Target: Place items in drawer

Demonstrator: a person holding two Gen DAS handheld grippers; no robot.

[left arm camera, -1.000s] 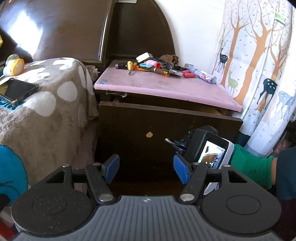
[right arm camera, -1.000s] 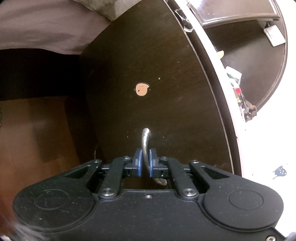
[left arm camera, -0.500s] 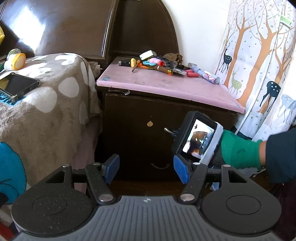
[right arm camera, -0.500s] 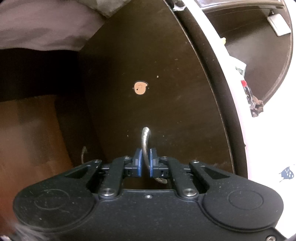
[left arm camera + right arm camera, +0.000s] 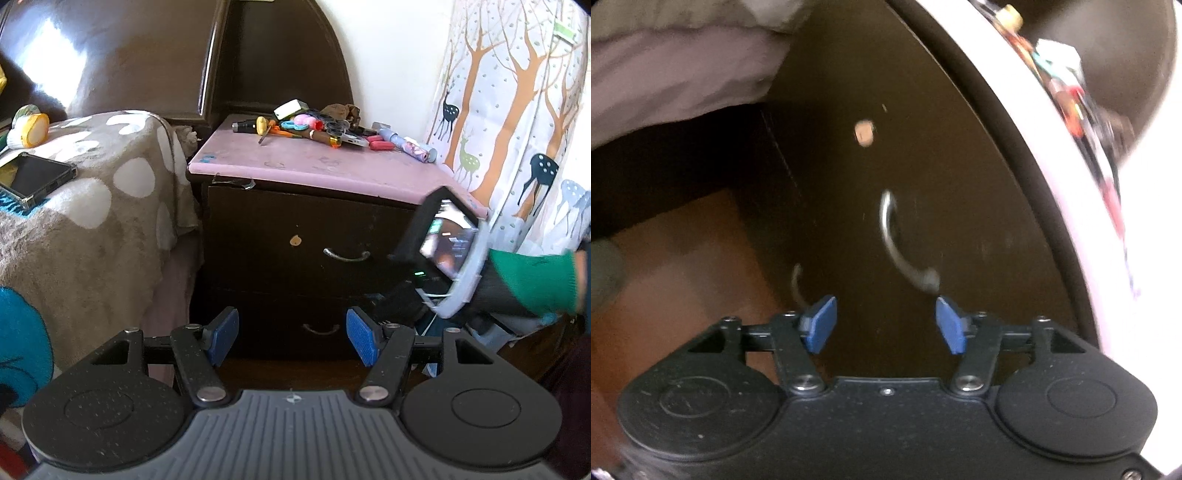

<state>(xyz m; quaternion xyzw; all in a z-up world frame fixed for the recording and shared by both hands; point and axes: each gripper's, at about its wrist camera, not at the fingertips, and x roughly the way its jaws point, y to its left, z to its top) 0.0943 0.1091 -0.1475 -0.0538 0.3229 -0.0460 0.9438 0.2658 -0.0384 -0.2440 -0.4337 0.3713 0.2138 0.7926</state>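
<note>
Readable text: none, in either view.
Screen (image 5: 448, 240) on the right-hand tool, right of the left fingers: lit, its content blurred, nothing legible.
Nightstand clutter (image 5: 325, 125), beyond the fingers: no label readable.

A dark wooden nightstand (image 5: 295, 221) has a pink top (image 5: 317, 166). At the back of this top lies a heap of small things: a white box (image 5: 290, 108), a screwdriver with a yellow handle (image 5: 263, 127), a brown cloth (image 5: 341, 109), red and black pieces. Beside the nightstand, a bed with a spotted blanket (image 5: 92, 192) carries a phone (image 5: 37, 178) and a yellow-and-white object (image 5: 28, 127).
</note>
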